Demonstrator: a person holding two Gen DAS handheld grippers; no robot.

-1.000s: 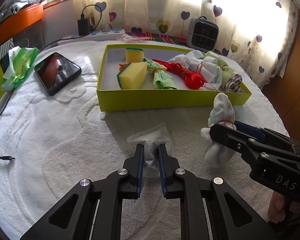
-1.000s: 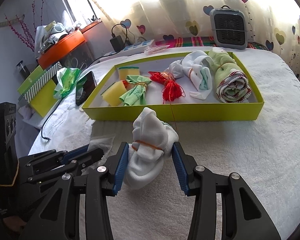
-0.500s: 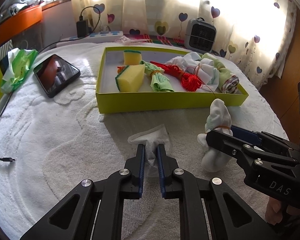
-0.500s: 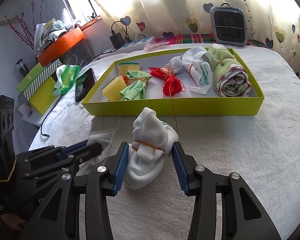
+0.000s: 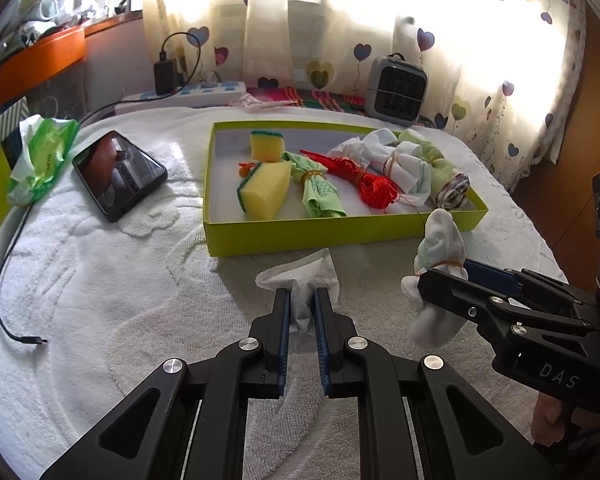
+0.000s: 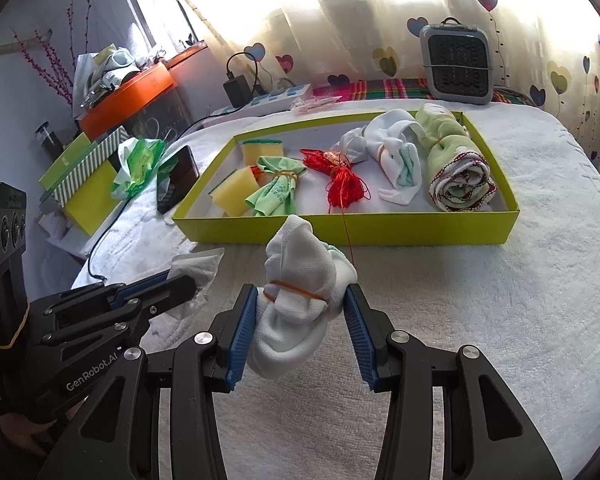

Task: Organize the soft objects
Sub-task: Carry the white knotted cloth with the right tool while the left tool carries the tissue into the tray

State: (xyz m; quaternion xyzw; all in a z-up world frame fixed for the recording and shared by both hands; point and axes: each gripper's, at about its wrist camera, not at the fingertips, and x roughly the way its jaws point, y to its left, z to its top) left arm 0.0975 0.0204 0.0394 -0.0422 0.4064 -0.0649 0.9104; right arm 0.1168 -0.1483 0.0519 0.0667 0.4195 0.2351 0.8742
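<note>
The left gripper [image 5: 302,300] is clamped on a thin clear plastic packet [image 5: 300,276], jaws nearly together. The packet's long axis runs away from the gripper toward the yellow-green tray [image 5: 340,232], its wider end fanning out just short of the tray's near wall, above the white towel [image 5: 100,300].

The right gripper [image 6: 300,320] stands about half open, both pads pressed on a white sock bundle [image 6: 300,280] bound with an orange rubber band [image 6: 296,290]. The bundle stands roughly upright, long axis vertical, knotted top pointing up toward the tray. A red thread [image 6: 346,224] trails from the tray over its near wall beside the bundle.
</note>
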